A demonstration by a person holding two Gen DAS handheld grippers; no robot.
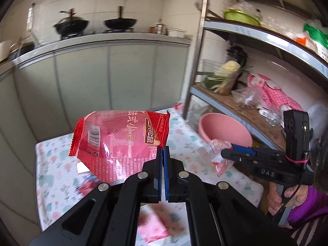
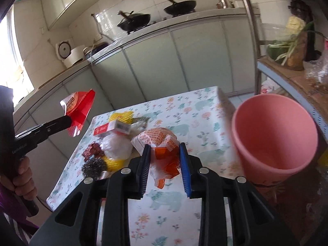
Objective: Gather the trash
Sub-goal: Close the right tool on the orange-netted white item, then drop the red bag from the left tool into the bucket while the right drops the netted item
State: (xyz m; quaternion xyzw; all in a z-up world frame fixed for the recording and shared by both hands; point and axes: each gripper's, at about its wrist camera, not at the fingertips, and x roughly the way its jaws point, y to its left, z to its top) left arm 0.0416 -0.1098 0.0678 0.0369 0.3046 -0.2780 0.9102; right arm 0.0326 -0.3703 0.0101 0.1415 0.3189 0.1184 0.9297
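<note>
Daylight fills both views, soft and fairly even. Its source is a blown-out window (image 2: 14, 65) at the far left of the right wrist view, well to the left of the floral table (image 2: 205, 110), bleaching the nearby wall. Glare streaks the red snack bag (image 1: 121, 135) above the table, and the cabinet doors (image 1: 106, 75) behind the table carry a pale sheen. Motion blur smears the pink bin (image 2: 274, 137) just right of the table, and the shelf clutter beyond it. Fisheye bending curves the counter behind the table, and black vignetting closes the corners.
</note>
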